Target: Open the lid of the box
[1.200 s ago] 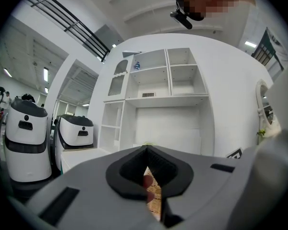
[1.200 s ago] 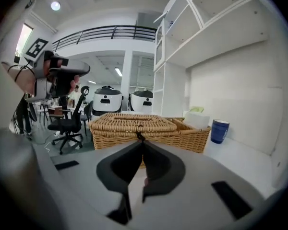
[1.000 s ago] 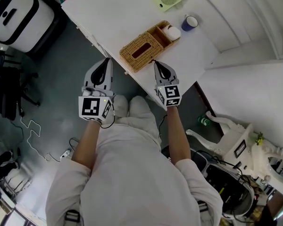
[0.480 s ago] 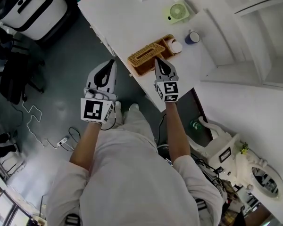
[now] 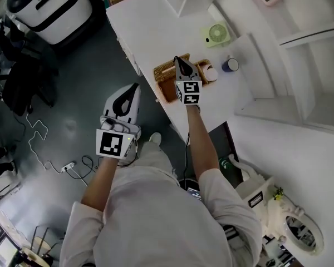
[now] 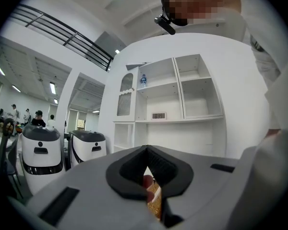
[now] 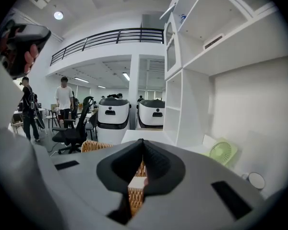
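One box (image 5: 162, 74), near table (image 5: 150, 26) edge (floor (image 5: 83, 77) beside)

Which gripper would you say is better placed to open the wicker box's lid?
Right. The right gripper is over the wicker box; the left gripper hangs off the table, over the floor.

Two hand-held grippers are here: the left hand-held gripper (image 5: 136, 86) and the right hand-held gripper (image 5: 177, 60). One desk (image 5: 145, 26) carries one wicker box (image 5: 164, 75) at its near edge. One green fan (image 5: 216, 35) and one mug (image 5: 230, 65) sit toward its far edge. One white piece (image 5: 212, 73) lies in the box's end compartment. Beyond the desk stand two white machines (image 7: 112, 118) side by side, one office chair (image 7: 76, 128) and two people (image 7: 65, 99). The shelves (image 6: 182, 119) hold one clock (image 6: 158, 115) and one bottle (image 6: 143, 80).
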Tool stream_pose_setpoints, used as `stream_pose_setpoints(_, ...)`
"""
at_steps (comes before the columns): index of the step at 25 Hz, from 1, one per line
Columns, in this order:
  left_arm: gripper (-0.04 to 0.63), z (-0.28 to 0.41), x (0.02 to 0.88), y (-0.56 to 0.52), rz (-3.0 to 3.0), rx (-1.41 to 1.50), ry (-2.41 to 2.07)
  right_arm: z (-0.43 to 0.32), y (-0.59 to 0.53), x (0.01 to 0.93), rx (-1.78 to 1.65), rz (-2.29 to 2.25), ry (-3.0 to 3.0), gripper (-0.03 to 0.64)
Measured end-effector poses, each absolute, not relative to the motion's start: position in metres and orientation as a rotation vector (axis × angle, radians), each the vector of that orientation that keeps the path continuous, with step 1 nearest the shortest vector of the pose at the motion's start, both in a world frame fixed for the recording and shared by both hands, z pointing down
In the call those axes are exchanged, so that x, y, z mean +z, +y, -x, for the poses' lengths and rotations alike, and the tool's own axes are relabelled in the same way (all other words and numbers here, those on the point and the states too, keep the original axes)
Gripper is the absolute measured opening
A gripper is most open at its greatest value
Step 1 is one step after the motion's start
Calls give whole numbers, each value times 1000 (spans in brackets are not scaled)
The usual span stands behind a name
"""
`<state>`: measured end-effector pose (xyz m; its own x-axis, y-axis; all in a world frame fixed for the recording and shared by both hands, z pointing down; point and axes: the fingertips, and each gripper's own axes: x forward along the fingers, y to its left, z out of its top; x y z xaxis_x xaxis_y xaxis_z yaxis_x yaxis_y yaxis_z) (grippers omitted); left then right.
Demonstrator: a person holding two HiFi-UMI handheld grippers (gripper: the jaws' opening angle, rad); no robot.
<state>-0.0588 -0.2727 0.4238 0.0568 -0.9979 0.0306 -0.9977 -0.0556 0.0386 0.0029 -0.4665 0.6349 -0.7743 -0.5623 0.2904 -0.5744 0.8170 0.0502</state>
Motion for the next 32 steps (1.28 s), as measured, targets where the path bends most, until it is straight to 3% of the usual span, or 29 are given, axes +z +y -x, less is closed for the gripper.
stream_pose_setpoints(4, -3, 68, 425, -265, -2212, 8, -2156, 29, -485, 659, 106, -810, -2673, 8)
stream_pose_setpoints(5, -3, 72, 424, -264, -2205, -1, -2170, 34, -487, 664, 122, -788, -2665, 36)
stream_pose_setpoints(7, -3, 78, 420, -261, -2198, -15, -2197, 39, -486, 666, 152, -753, -2667, 160)
stream_pose_setpoints(13, -3, 86, 411, -254, -2197, -67, -2205, 25, -469, 630, 162, -763, -2716, 166)
stream_pose_setpoints(17, -3, 83, 406, -253, -2223, -92, -2180, 9, -447, 604, 138, -766, -2721, 209)
stream_pose_setpoints(20, -3, 83, 403, -250, -2246, -88, -2159, -8, -421, 569, 53, -853, -2721, 148)
stream_pose_setpoints(23, -3, 84, 405, -245, -2270, -80, -2121, -30, -385, 518, -12, -985, -2753, 4)
stream_pose_setpoints(32, -3, 76, 398, -213, -2448, -93, -1935, -71, -261, 415, -93, -1369, -2731, -2)
